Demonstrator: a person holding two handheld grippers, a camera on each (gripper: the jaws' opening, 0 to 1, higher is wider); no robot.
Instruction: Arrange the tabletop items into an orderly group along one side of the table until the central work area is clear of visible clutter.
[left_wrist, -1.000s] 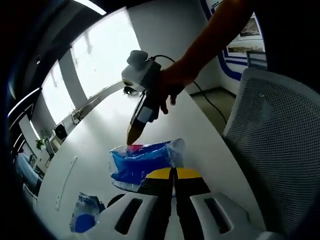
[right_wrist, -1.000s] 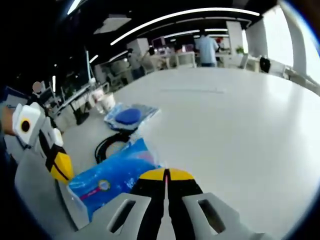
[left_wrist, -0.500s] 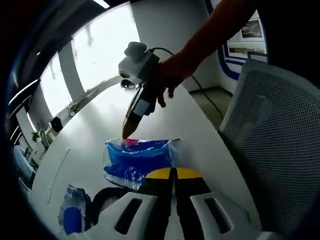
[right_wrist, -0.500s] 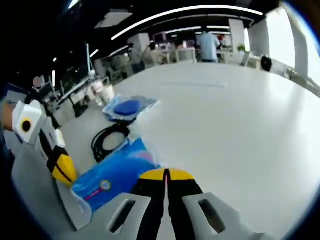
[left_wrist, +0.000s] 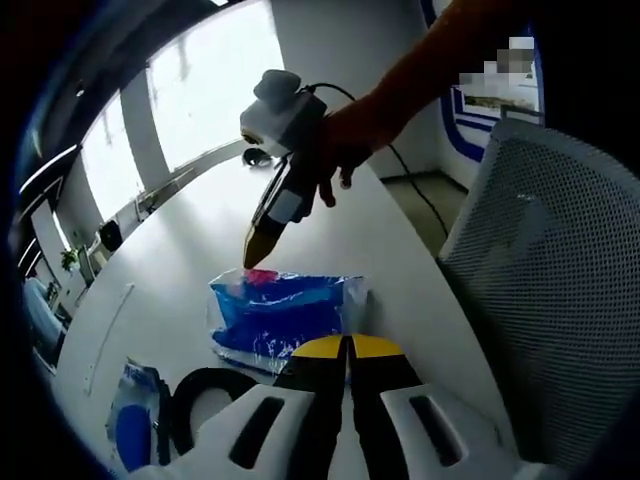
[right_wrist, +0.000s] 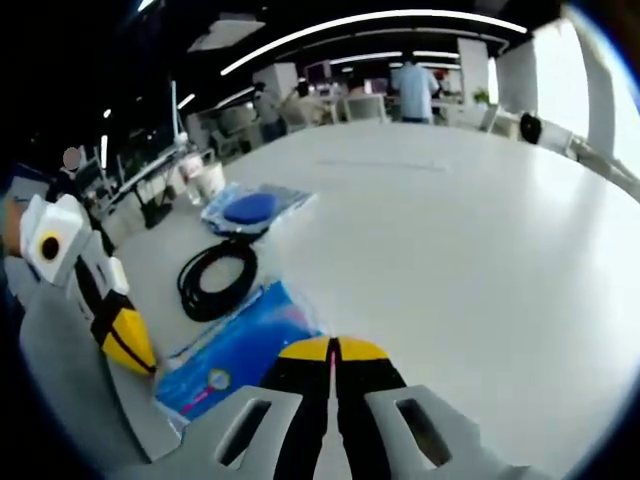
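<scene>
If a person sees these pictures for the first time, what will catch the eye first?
Probably the bright blue plastic packet lying on the white table just ahead of both grippers. Beyond it in the right gripper view lie a coiled black cable and a clear bag with a blue round item.

A white table (right_wrist: 480, 230) carries a blue packet (right_wrist: 235, 350); a black cable coil (right_wrist: 215, 278); a blue-disc bag (right_wrist: 250, 208).

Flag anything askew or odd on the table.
Nothing damaged or spilled. The blue bag lies at an angle near the table edge, beside the coiled cable; a second blue pack sits past it.
</scene>
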